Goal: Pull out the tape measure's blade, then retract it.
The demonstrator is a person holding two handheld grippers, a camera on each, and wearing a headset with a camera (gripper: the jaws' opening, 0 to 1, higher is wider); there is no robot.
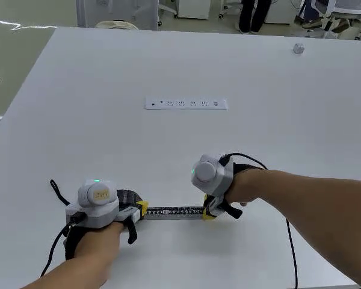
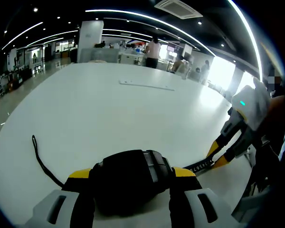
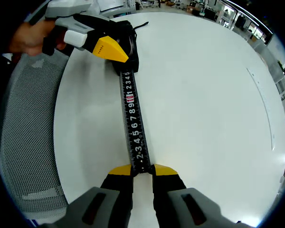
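The tape measure (image 2: 130, 180) sits low on the white worktop (image 1: 186, 66), near the edge closest to the person. Its black body is gripped between the yellow-tipped jaws of the left gripper (image 2: 131, 173), one jaw pressed against each side. A thin black cord (image 2: 40, 161) from the body trails across the worktop to the left.

The blade (image 3: 133, 118) is drawn out a short way and lies flat on the surface. It runs straight from the body to the right gripper (image 3: 142, 169), with the printed numbers facing up. The right gripper's jaws are pinched together on the blade's free end, with the tips resting down at the worktop. From the head view the two grippers are side by side and the strip of blade bridges the gap between them.

A white power strip (image 1: 186, 103) lies well beyond them in the middle of the worktop, and a small grey object (image 1: 298, 49) sits near the far right corner. A mesh chair (image 3: 23, 142) stands beside the worktop.
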